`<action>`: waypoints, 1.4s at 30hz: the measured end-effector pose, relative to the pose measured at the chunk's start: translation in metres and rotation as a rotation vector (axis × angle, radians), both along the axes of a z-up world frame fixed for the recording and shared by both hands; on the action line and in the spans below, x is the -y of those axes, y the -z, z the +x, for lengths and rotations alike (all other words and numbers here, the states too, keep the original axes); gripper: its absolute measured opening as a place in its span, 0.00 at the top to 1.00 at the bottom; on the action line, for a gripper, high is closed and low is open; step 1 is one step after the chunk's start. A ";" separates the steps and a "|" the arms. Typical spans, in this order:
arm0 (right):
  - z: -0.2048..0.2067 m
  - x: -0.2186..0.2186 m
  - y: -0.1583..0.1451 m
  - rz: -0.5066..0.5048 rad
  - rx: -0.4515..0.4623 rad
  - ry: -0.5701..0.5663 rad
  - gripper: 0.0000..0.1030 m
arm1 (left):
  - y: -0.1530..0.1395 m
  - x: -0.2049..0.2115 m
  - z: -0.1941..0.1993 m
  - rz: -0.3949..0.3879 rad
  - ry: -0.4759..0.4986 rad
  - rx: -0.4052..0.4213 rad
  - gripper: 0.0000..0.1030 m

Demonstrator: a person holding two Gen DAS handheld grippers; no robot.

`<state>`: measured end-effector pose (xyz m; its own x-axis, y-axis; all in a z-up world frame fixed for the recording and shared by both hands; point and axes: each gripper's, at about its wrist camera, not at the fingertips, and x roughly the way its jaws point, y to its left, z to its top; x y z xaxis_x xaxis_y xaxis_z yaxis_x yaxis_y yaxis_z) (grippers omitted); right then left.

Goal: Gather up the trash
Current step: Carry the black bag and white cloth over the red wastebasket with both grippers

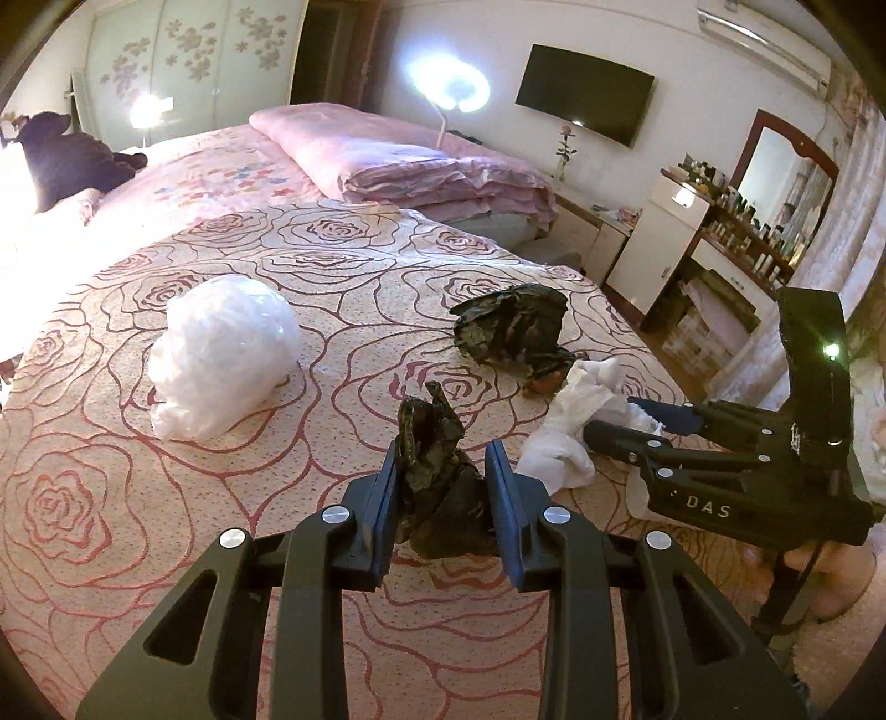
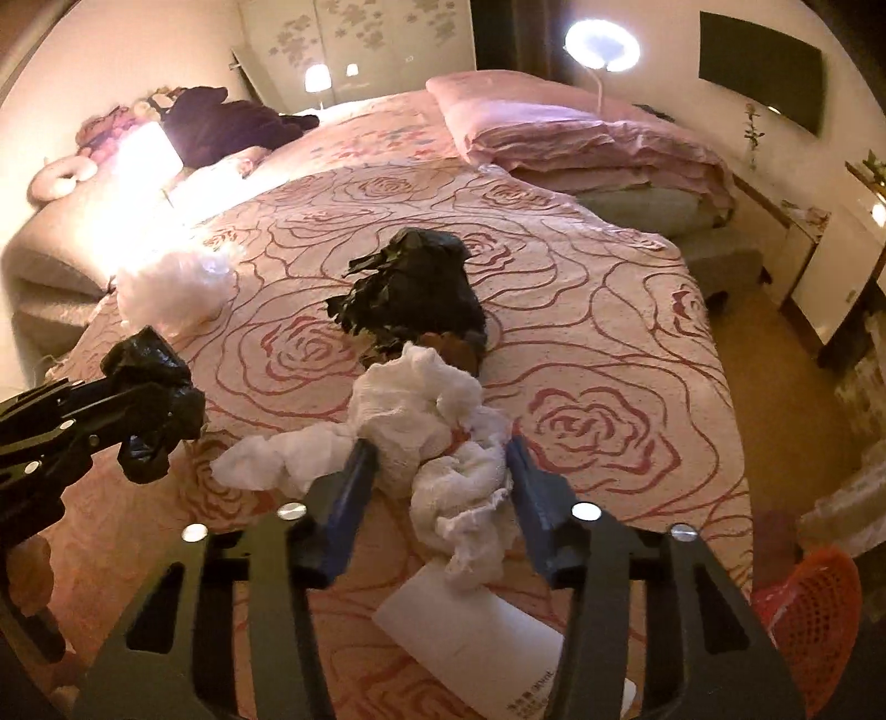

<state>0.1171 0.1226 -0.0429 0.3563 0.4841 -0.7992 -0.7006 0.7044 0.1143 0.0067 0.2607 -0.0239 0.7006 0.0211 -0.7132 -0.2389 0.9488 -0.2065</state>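
Two claws work over the bed (image 1: 310, 232): the left claw (image 1: 443, 487) clamps a crumpled black bag (image 1: 437, 476), while the right claw (image 2: 443, 459) stands half-wide around white tissue (image 2: 437, 421) lying on the bedspread.

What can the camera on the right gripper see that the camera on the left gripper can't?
Only the right wrist view shows the orange mesh basket at the bed's edge and the white paper sheet under the tissue.

Only the left wrist view shows the dressing table mirror with its bottles and the air conditioner.

Both show the rose bedspread, the clear plastic bag, the big black bag, the white tissue wad between the right gripper's fingers, and the small black bag clamped in the left gripper.
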 end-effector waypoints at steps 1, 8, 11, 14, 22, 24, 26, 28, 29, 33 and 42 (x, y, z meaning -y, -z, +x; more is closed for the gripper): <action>0.000 0.001 0.000 0.004 -0.003 0.001 0.60 | 0.000 0.000 0.000 0.001 0.000 0.000 0.73; 0.001 0.012 -0.006 0.037 -0.016 0.031 0.67 | -0.001 0.005 0.000 0.009 0.004 -0.001 0.73; -0.002 0.019 -0.014 0.058 -0.001 0.049 0.67 | -0.002 0.007 0.002 0.015 0.006 0.002 0.73; -0.009 0.027 -0.025 0.072 0.028 0.063 0.67 | -0.005 0.009 0.003 0.022 0.012 0.006 0.72; -0.019 0.048 -0.040 0.081 0.090 0.115 0.67 | -0.009 0.021 0.010 0.035 0.039 0.009 0.72; -0.019 0.054 -0.041 0.083 0.091 0.135 0.67 | -0.009 0.024 0.011 0.035 0.047 0.009 0.72; -0.018 0.061 -0.041 0.084 0.087 0.157 0.67 | -0.011 0.030 0.013 0.039 0.060 0.012 0.72; -0.019 0.067 -0.042 0.083 0.094 0.172 0.67 | -0.013 0.035 0.015 0.045 0.071 0.017 0.73; -0.019 0.070 -0.043 0.082 0.101 0.182 0.67 | -0.015 0.037 0.016 0.047 0.077 0.019 0.72; -0.020 0.080 -0.045 0.088 0.110 0.216 0.67 | -0.021 0.049 0.023 0.056 0.100 0.030 0.73; -0.018 0.109 -0.052 0.096 0.129 0.298 0.67 | -0.034 0.079 0.037 0.086 0.156 0.055 0.72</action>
